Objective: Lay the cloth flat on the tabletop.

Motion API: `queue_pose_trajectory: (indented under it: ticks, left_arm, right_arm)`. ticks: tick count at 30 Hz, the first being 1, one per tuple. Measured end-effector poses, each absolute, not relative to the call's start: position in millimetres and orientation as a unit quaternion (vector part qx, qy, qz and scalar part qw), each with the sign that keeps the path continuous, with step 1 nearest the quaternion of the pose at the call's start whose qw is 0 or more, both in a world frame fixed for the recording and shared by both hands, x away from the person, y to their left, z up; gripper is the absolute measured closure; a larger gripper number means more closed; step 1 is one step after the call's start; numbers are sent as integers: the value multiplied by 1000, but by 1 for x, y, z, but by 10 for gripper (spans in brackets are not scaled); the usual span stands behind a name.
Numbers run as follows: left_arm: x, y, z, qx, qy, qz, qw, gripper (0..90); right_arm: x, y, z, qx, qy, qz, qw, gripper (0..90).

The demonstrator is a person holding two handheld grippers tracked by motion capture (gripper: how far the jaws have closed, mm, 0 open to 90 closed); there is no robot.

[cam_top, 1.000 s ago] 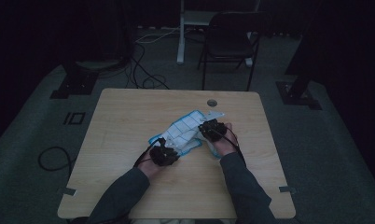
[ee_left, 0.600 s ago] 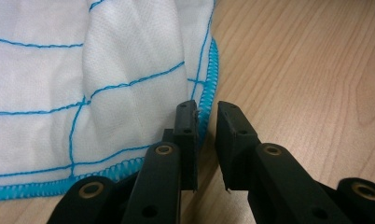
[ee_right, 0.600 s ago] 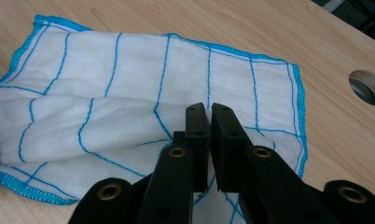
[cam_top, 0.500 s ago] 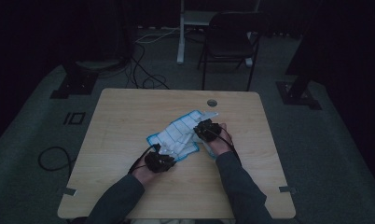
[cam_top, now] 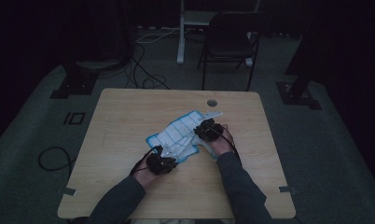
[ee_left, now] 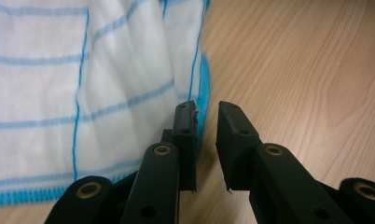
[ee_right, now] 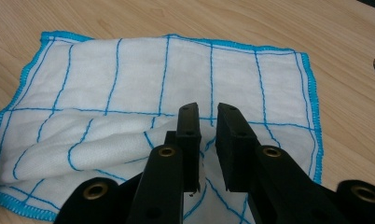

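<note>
**Desk:** What's the widest frame showing?

**Caption:** Your wooden table [cam_top: 129, 116] on a grey floor, a dark chair [cam_top: 232, 39] well behind it and loose cables [cam_top: 143, 74] off its far left corner. A round hole [cam_top: 211, 102] sits near the table's far edge. On the table's middle lies the white cloth [cam_top: 178, 135] with blue grid lines, rumpled, stretched on a slant between your hands.

**Desk:** And your arms?

**Caption:** Both sleeved forearms come in from the near edge, angled towards each other. Your left gripper [cam_top: 160, 163] rests at the cloth's near left corner; your right gripper [cam_top: 206, 130] sits at its far right part, hand low on the table.

**Desk:** The jaws?

**Caption:** Your left gripper [ee_left: 206, 126] stands narrowly parted, the cloth's [ee_left: 83, 84] blue hem just beside its left jaw, bare wood in the gap. Your right gripper [ee_right: 207, 130] has just been opening; its jaws hover slightly apart over a raised fold of the cloth [ee_right: 129, 93], nothing pinched between them.
</note>
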State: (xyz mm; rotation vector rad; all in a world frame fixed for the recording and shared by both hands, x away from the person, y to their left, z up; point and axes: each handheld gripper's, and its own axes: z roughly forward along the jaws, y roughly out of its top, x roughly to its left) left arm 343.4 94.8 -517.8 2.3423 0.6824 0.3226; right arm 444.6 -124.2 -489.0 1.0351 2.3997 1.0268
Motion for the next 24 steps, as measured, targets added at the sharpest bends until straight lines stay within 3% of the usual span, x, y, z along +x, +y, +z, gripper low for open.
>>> queue_pose_trajectory:
  ticks: [6,12,24]
  left_arm:
    - [353,71,-510,892,255,143,345,787]
    - [370,49,-518,893,270,159,322,855]
    - [377,42,-529,901,273,160,297,876]
  right_arm:
    - [443,-124,-490,362,844,361,164,789]
    - [442,-127,-495,365,843,363,157,783]
    - [441,-132,-497,367,842,364,155,765]
